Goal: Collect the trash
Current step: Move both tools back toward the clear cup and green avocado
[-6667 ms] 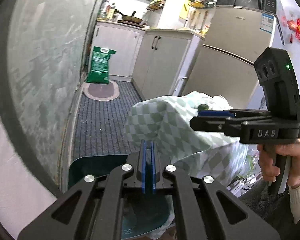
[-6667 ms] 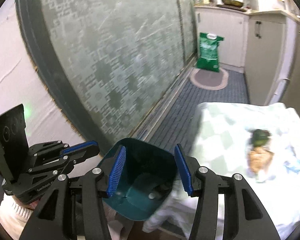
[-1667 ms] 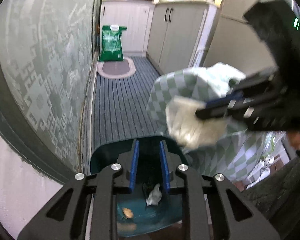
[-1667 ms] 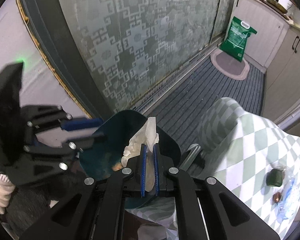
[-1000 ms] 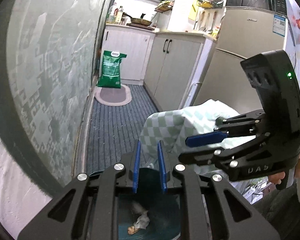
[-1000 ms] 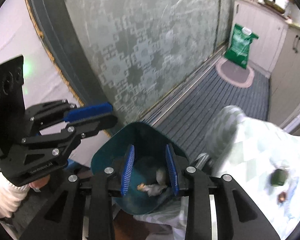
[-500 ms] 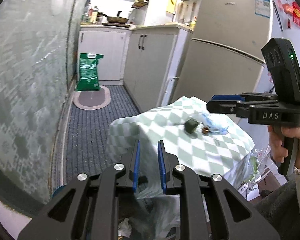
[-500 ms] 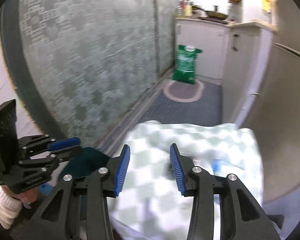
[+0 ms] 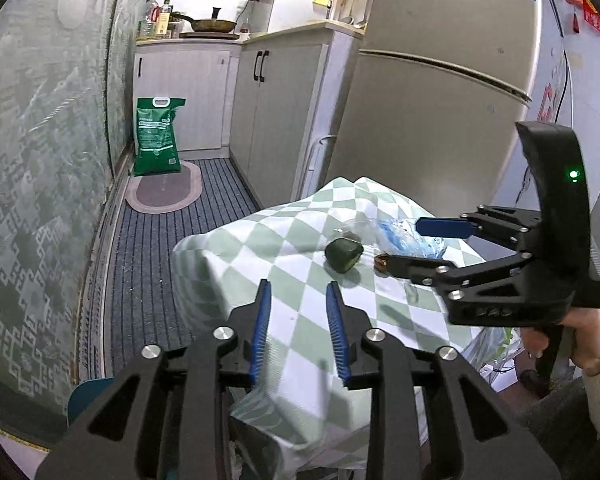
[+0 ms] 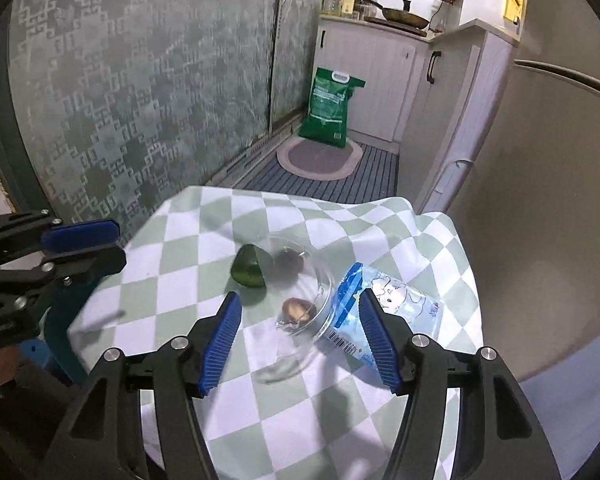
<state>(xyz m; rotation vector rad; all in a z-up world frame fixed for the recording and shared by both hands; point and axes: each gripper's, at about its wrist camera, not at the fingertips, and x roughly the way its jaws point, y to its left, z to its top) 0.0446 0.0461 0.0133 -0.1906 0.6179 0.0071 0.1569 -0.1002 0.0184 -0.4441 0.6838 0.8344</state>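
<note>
Trash lies on the green-and-white checked tablecloth [image 10: 188, 256]: a dark green wrapped lump [image 10: 249, 267], a clear plastic cup on its side [image 10: 300, 292] with a brown scrap [image 10: 296, 309] in it, and a blue-and-white wrapper [image 10: 392, 300]. My right gripper [image 10: 298, 320] is open and empty, its jaws on either side of the cup, just above the cloth. My left gripper [image 9: 298, 320] is open and empty over the table's near corner, short of the green lump [image 9: 343, 255]. The right gripper also shows in the left wrist view [image 9: 420, 246].
The teal bin's rim [image 9: 86, 394] shows low on the left beside the table. A patterned glass door [image 10: 140, 80] runs along the left. A green sack [image 9: 156, 136] and oval mat [image 9: 162, 192] sit on the striped floor. The fridge [image 9: 440, 100] stands behind the table.
The right gripper dropped a tissue into the bin, then swung to the table and opened wider around the cup. The left gripper rose from the bin toward the table and opened wider.
</note>
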